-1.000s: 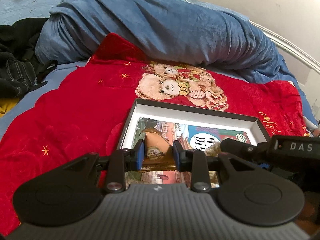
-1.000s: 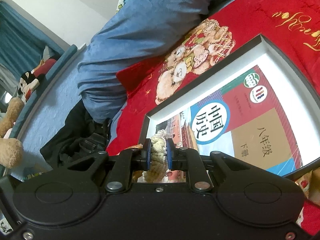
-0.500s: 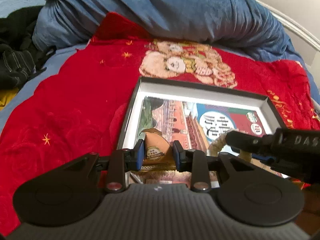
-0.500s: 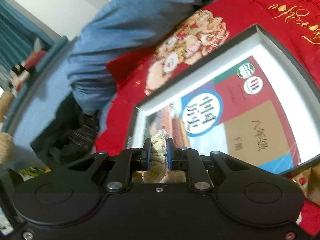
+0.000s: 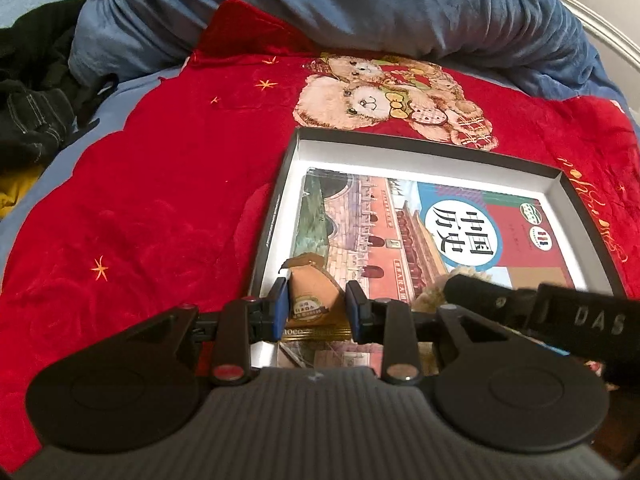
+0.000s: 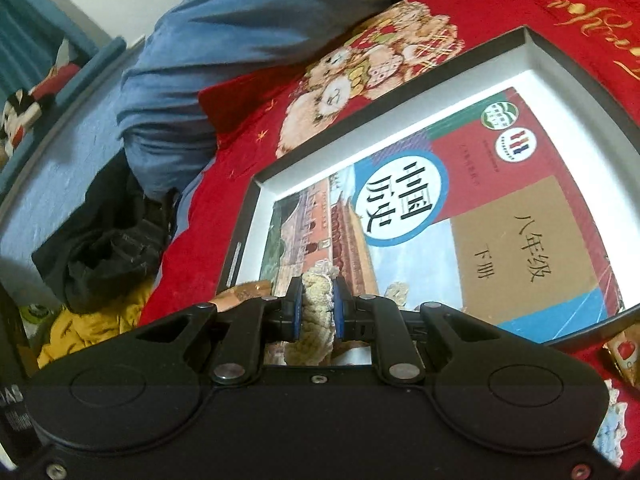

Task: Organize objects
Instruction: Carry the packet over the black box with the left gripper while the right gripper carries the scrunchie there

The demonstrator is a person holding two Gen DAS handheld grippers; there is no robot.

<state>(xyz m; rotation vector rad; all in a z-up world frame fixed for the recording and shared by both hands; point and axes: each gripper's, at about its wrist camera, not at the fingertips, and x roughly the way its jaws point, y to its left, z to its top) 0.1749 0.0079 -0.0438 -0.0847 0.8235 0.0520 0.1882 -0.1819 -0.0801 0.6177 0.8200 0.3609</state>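
Note:
A shallow black box with a white inside (image 5: 424, 158) (image 6: 532, 54) lies on a red blanket and holds a history textbook (image 5: 400, 224) (image 6: 460, 216). My left gripper (image 5: 316, 304) is shut on a brown snack packet (image 5: 310, 292), held over the box's near left corner. My right gripper (image 6: 316, 306) is shut on a cream knitted piece (image 6: 316, 312), held over the book's near edge. The right gripper's body shows in the left wrist view (image 5: 540, 312), just right of the left gripper, with the knitted piece (image 5: 432, 292) beside it.
The red blanket (image 5: 160, 200) has a teddy bear print (image 5: 384, 96). A blue duvet (image 5: 320, 8) is heaped behind it. Black clothes (image 5: 32, 92) (image 6: 108, 248) lie at the left. Another snack packet (image 6: 624, 356) lies on the blanket near the box's right corner.
Both grippers have moved forward and lower over the box, keeping hold of the packet and the knitted piece. The box and book fill more of both views.

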